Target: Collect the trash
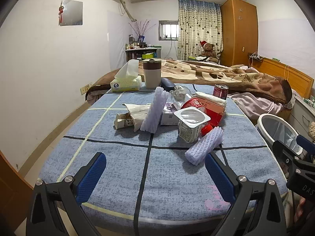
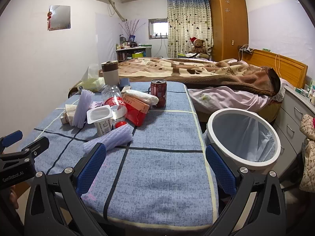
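Trash lies in a heap on the blue checked table (image 1: 118,177): two purple foam nets (image 1: 204,146) (image 1: 153,111), a yogurt cup (image 1: 192,123), a clear plastic bottle (image 1: 182,96), a red box (image 1: 212,108), a red can (image 1: 220,91) and paper wrappers (image 1: 130,116). My left gripper (image 1: 155,169) is open and empty, low over the table's near part. My right gripper (image 2: 155,161) is open and empty; its left finger is close to a foam net (image 2: 110,138). The white bin (image 2: 244,137) with a bag liner stands right of the table (image 2: 161,169).
A tissue box (image 1: 126,82), a lidded cup (image 1: 152,73) and a dark case (image 1: 167,83) stand at the table's far edge. A bed with a brown blanket (image 1: 226,74) lies beyond. Grey drawers (image 2: 295,118) stand at the right behind the bin.
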A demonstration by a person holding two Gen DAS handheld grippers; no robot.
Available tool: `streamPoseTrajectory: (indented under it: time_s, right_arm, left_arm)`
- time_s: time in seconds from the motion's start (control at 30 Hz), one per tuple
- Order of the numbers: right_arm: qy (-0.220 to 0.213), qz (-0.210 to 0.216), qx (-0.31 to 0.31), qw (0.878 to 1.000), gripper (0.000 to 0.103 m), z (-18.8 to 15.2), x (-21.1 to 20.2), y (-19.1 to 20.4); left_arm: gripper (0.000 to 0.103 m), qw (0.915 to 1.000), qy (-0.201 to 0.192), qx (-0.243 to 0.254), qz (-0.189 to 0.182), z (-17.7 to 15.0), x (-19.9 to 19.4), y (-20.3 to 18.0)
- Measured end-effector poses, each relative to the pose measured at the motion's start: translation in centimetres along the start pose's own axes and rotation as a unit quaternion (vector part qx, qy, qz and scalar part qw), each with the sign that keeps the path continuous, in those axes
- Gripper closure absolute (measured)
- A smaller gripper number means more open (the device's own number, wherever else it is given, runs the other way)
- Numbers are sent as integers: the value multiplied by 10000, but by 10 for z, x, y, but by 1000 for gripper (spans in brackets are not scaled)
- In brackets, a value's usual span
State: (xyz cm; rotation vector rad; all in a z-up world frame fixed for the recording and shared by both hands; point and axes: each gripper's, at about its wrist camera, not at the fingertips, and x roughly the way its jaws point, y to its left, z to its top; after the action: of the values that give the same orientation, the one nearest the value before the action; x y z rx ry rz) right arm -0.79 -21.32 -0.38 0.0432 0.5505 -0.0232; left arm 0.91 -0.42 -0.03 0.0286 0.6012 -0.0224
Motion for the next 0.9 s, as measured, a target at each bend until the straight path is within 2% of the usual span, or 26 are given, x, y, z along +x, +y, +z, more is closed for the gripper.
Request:
streamPoseTrajectory:
  time_s: [0.9]
  right_arm:
    - [-53, -70, 3, 10000, 0, 3, -3, -3]
  left_arm:
    - [1, 10000, -47, 12, -31, -1, -7, -2]
